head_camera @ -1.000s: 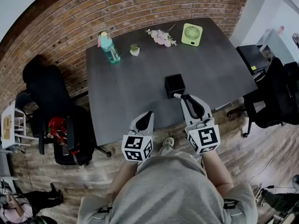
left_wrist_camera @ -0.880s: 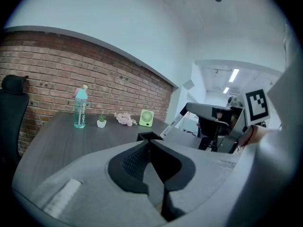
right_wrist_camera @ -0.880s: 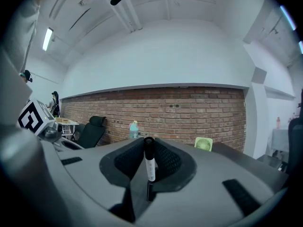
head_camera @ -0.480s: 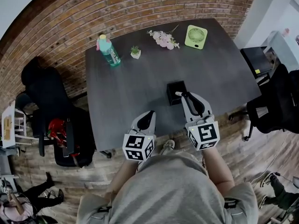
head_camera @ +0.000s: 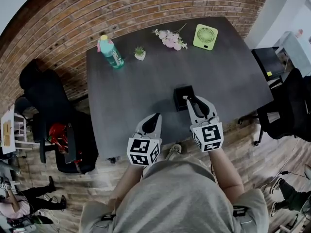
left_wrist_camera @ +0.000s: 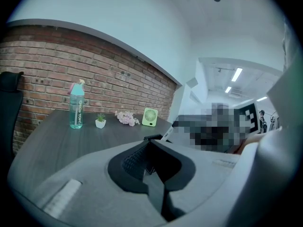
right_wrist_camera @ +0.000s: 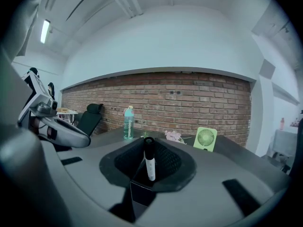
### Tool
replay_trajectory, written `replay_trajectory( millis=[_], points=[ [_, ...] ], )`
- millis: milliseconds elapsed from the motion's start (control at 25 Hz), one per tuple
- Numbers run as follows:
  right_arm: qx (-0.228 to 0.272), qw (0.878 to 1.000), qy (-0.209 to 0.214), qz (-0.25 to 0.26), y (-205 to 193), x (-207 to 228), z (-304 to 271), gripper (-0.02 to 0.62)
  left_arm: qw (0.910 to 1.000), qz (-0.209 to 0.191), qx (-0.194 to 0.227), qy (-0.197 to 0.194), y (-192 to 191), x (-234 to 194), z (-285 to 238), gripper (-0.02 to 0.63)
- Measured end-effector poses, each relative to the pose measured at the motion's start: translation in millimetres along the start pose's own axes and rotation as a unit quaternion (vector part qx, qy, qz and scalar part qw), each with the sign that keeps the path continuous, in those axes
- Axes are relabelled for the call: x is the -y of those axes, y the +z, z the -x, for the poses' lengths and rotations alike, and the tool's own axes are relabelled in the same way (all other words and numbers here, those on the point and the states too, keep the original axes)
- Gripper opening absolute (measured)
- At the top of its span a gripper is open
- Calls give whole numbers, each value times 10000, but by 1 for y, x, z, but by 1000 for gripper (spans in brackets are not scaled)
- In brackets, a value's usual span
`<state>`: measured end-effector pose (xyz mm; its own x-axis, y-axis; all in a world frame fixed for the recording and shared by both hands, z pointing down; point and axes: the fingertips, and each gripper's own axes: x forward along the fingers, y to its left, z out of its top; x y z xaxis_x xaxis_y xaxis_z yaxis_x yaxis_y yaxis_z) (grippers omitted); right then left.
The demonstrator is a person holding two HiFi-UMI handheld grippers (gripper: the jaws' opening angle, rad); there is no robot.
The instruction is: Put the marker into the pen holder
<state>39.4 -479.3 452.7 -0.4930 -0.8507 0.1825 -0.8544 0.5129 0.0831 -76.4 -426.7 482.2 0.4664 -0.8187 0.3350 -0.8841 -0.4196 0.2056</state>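
Above the table (head_camera: 126, 91), right gripper (head_camera: 187, 99) jaws clamp the marker (right_wrist_camera: 149, 163) over pen holder (head_camera: 180, 94).

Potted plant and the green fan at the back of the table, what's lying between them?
A spray of pink flowers lies between the potted plant and the fan. The head view shows this most clearly.

Teal bottle (head_camera: 111, 52), potted plant (head_camera: 140, 54), pink flowers (head_camera: 168, 38), green fan (head_camera: 205, 36) on table (head_camera: 141, 93).

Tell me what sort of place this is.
Likely an office or meeting room: a dark table with a green desk fan on it, a black office chair beside it, a brick wall behind.
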Motion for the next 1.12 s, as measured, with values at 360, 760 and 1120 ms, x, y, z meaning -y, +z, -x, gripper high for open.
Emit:
replay_trajectory(
  millis=[360,760,1120],
  points=[
    [-381,9992,71,60,-32,-1,-22,71,10000,30,-37,12,-1,-5,-8,18],
    [-719,9973,148,99,-60,-4,-42,71,9999,78,-61,71,-3,-13,-12,18],
    [-947,9952,213,92,-77,-8,-47,71,9999,59,-77,35,-3,-11,-15,18]
  ],
)
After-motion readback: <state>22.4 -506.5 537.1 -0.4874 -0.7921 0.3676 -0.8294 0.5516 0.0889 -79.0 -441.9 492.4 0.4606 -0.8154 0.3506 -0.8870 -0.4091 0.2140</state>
